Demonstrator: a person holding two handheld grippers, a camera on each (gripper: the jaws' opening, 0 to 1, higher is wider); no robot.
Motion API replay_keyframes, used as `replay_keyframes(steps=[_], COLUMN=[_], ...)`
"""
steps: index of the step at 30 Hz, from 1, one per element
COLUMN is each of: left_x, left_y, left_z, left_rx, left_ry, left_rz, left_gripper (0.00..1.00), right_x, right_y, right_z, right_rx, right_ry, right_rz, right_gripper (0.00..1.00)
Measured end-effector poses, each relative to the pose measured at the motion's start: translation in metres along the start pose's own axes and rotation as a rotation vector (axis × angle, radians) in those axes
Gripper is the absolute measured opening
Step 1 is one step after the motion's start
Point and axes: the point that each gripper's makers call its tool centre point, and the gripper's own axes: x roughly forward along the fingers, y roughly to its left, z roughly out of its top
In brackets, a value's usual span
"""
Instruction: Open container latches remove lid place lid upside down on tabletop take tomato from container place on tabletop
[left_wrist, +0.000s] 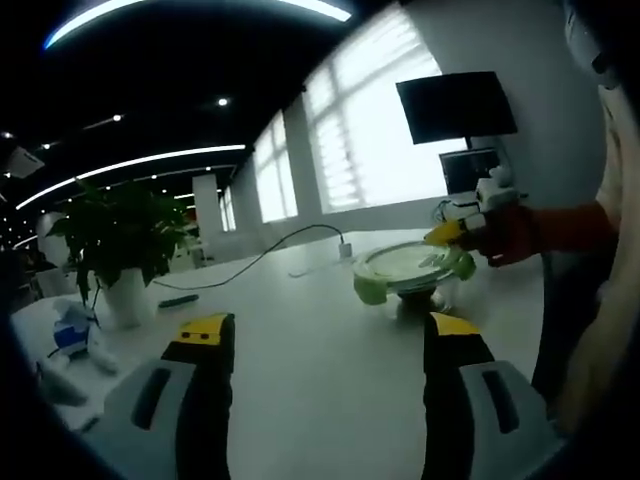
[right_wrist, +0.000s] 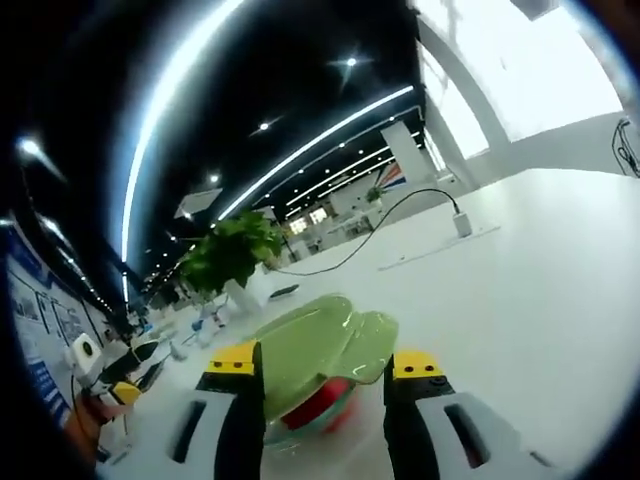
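A clear container with a green lid (left_wrist: 408, 264) stands on the white tabletop (left_wrist: 300, 340), a green latch (left_wrist: 368, 290) hanging at its left side. My right gripper (left_wrist: 452, 233) meets the lid's right edge, held by a hand in a red sleeve. In the right gripper view the lid (right_wrist: 315, 345) spans the gap between the jaws and looks tilted up; my right gripper (right_wrist: 323, 365) looks shut on it. A red tomato (right_wrist: 320, 405) shows beneath the lid. My left gripper (left_wrist: 330, 328) hovers open over the table, well short of the container, nothing between its jaws.
A potted plant (left_wrist: 115, 250) stands at the left, with small blue-white items (left_wrist: 70, 335) beside it. A black cable (left_wrist: 290, 240) runs across the table behind the container. A dark monitor (left_wrist: 455, 105) hangs at the back. The left gripper (right_wrist: 135, 375) shows far left.
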Motion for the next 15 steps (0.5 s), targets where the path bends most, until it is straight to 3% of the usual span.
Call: replay_keyframes(steps=[6,7,15], left_x=[-0.001,-0.001,0.001], left_y=[0.003,0.004,0.006], left_z=[-0.004,-0.004,-0.007], left_rx=[-0.002,-0.005,-0.012], left_ry=[0.013,0.011,0.016], left_rz=[0.013,0.015,0.028], left_gripper=[0.71,0.71,0.7], right_x=[0.002,0.002,0.0], right_y=[-0.004,-0.01,-0.018], right_z=[0.005,0.0,0.009], right_rx=[-0.03,-0.005,-0.032], right_ry=[0.007,0.036,0.009], right_rz=[-0.043,-0.072,-0.141], right_gripper=[0.37,0.35,0.13])
